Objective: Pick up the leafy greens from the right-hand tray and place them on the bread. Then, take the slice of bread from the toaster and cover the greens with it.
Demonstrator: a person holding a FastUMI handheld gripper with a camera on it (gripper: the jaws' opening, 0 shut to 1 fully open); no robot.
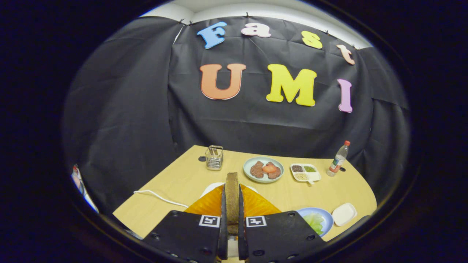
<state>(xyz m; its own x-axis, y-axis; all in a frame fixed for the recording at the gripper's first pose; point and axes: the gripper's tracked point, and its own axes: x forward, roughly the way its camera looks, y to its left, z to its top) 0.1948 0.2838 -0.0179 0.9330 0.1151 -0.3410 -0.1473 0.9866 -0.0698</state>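
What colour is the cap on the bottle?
Red. The bottle stands beyond the fingers, which hold bread, in the gripper view.

This was a staged recording booth dressed as a kitchen corner, not a real home: black cloth was pinned up as walls around a pale wooden worktop set with a wire toaster, plated food and a condiment tray.

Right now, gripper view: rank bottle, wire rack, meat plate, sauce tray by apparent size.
1. Meat plate
2. Sauce tray
3. Wire rack and bottle: look alike, unranked.
All sit far beyond the gripper, shut on bread.
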